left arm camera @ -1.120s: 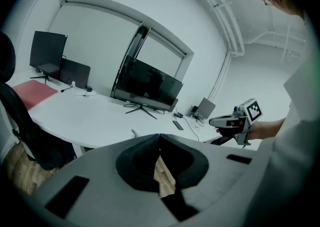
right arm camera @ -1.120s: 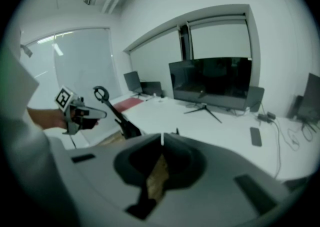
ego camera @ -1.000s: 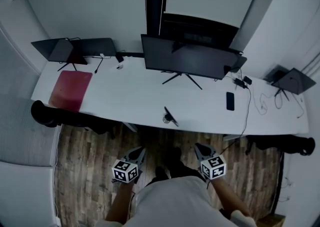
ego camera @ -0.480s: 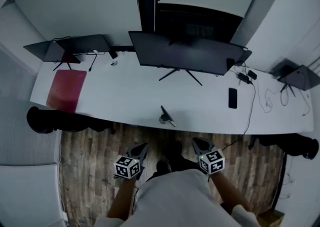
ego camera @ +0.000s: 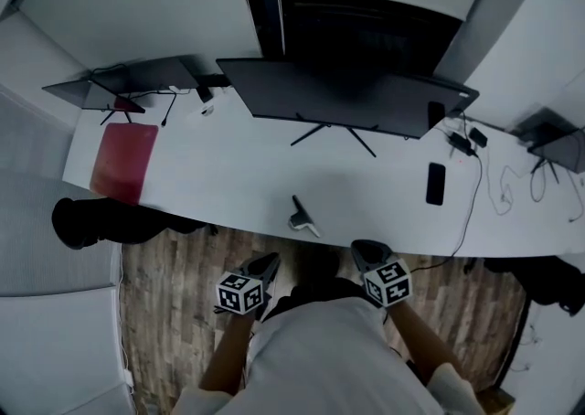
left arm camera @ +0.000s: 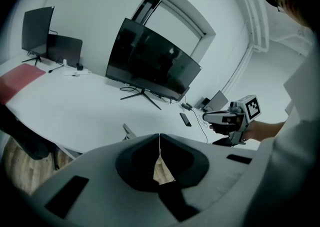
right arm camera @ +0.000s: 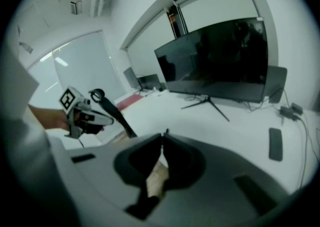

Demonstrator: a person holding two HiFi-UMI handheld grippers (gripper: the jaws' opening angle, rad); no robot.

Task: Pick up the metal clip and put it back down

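Observation:
The metal clip (ego camera: pixel 302 216) lies near the front edge of the white desk (ego camera: pixel 219 175), with a dark arm sticking up from a shiny base. In the left gripper view the clip (left arm camera: pixel 128 131) shows just above my jaws. My left gripper (ego camera: pixel 270 260) hangs over the wooden floor short of the desk edge, shut and empty, left of the clip. My right gripper (ego camera: pixel 359 247) is at the same depth, right of the clip, its jaws also closed on nothing. Each gripper view shows the jaw tips meeting: left gripper (left arm camera: pixel 159 136), right gripper (right arm camera: pixel 163 135).
A wide dark monitor (ego camera: pixel 347 98) stands at the back of the desk. A black phone (ego camera: pixel 436 184) lies to the right with cables beside it, and a red pad (ego camera: pixel 123 159) to the left. Dark chairs (ego camera: pixel 91 221) sit under the desk's front edge.
Both grippers have moved forward toward the desk's front edge, side by side, and stayed shut. The desk and clip now sit closer in the head view.

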